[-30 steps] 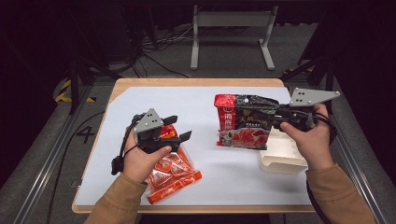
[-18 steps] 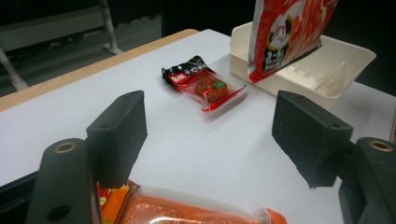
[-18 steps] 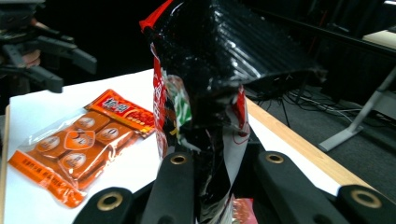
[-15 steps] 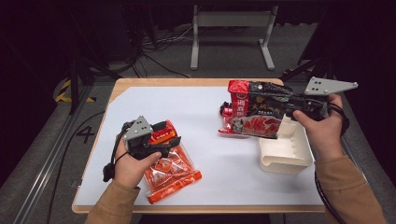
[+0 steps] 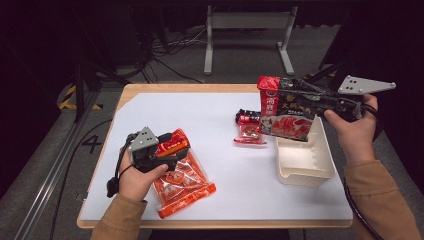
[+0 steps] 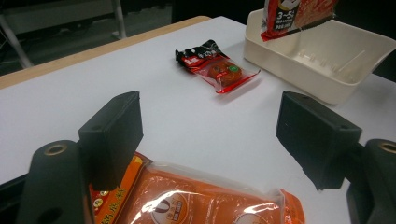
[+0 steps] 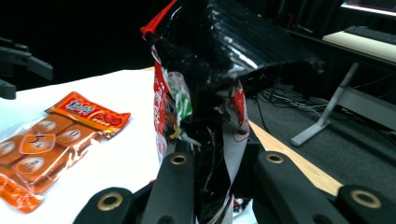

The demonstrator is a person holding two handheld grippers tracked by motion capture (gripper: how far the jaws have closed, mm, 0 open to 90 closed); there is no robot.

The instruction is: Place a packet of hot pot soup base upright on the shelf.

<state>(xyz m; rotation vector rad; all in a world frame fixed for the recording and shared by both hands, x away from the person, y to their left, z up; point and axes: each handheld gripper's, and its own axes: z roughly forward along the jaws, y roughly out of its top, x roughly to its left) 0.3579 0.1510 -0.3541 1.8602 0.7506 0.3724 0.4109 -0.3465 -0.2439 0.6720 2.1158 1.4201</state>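
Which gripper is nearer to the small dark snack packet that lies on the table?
Right. The right gripper holds a big black and red bag just beside the small snack packet. The left gripper is farther away, at the orange packet.

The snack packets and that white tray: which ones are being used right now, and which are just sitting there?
In use:
- black-and-red packet, clamped in the right gripper above the white tray
- orange packet, lying under the open left gripper, whose jaws have just been opening

Just sitting there:
- small red-and-black packet
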